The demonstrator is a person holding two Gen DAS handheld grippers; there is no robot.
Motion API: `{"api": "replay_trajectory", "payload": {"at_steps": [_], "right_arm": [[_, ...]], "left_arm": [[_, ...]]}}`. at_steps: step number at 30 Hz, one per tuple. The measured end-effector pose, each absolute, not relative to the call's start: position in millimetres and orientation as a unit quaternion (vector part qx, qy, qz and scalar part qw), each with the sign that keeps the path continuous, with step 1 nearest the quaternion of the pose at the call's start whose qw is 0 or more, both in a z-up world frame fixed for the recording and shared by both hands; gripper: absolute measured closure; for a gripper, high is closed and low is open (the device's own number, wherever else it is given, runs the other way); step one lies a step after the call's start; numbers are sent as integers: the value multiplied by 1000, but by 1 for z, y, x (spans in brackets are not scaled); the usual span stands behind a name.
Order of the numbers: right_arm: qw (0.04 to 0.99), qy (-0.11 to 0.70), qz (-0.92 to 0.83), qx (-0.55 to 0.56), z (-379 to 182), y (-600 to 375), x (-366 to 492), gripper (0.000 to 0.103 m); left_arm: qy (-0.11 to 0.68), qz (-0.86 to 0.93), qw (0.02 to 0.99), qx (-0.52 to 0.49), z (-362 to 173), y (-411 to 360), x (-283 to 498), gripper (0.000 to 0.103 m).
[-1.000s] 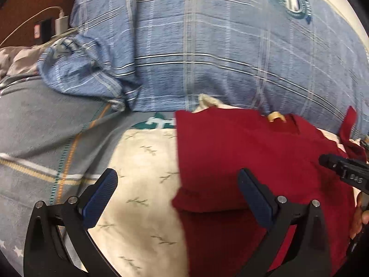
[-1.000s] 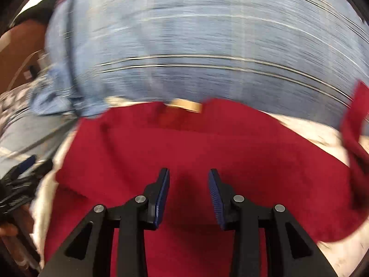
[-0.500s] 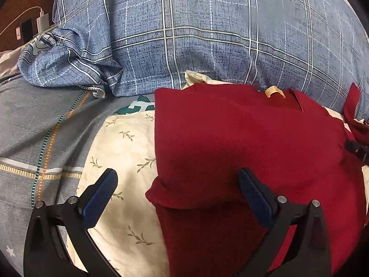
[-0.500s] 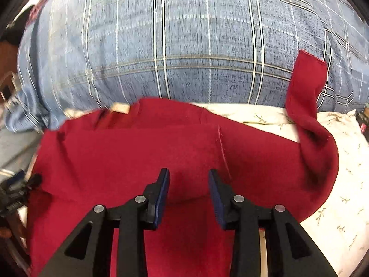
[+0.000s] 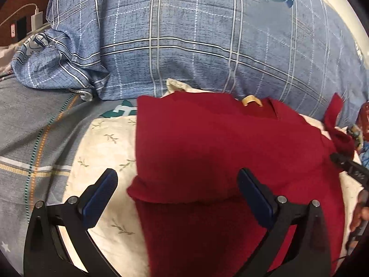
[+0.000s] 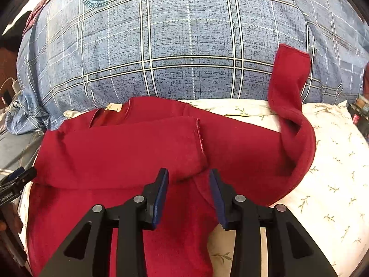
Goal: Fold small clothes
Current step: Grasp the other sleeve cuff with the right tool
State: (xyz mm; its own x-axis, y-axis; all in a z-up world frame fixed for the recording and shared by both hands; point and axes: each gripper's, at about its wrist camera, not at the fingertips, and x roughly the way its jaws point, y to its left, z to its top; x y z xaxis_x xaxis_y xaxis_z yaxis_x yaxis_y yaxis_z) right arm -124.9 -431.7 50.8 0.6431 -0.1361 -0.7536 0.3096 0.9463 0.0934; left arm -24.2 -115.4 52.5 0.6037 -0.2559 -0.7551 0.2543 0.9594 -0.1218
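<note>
Item: red garment (image 6: 129, 152), small, fleecy, lying on a cream leaf-print cloth (image 6: 334, 161) spread over a bed; one sleeve already folded across the chest, its cuff (image 6: 200, 136) ending just above the right tool. Tan neck label (image 5: 251, 100) at 12 o'clock of the garment in the left view. Other sleeve (image 6: 290, 80) unfolded, at 2 o'clock in the right view, curling upward and leaning on a blue plaid pillow (image 6: 184, 46). Left tool (image 5: 177, 198): jaws spread wide, nothing between the pads, hovering over the garment's left edge at 6 o'clock. Right tool (image 6: 188, 196): jaws partly apart, empty, poised just above the cloth beside the folded cuff. Grey striped blanket (image 5: 34, 138) at 9 o'clock in the left view; white charger (image 5: 38, 19) at 10 o'clock. Step in hand, as judged: fetching the loose sleeve for the second fold. Risks: a pinch made here could catch the folded cuff and drag that fold open; the fleece is thick and soft, so a shallow grip may slip; the cream cloth underneath may be nipped along with the garment; the upright sleeve may flop behind the pillow edge if nudged
</note>
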Motion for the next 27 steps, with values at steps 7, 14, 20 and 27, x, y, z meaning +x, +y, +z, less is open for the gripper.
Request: {"api": "replay_trajectory", "payload": {"at_steps": [7,14,20,27], "right_arm": [[897,408,-110,130,36,-437,-129,64],[900,363,-167,175,71,-490,-147,47],[887,375,-208,173,70,-526,-141,47],[885,380,-247,109,82,-539,-97,46]], "left_arm": [[456,-128,881,-1,29,-116,-12,0],[459,-124,880,7,21,-120,-12,0],[455,-123,882,11,20,-121,-13,0],[456,-124,882,7,21,-120,-12,0]]}}
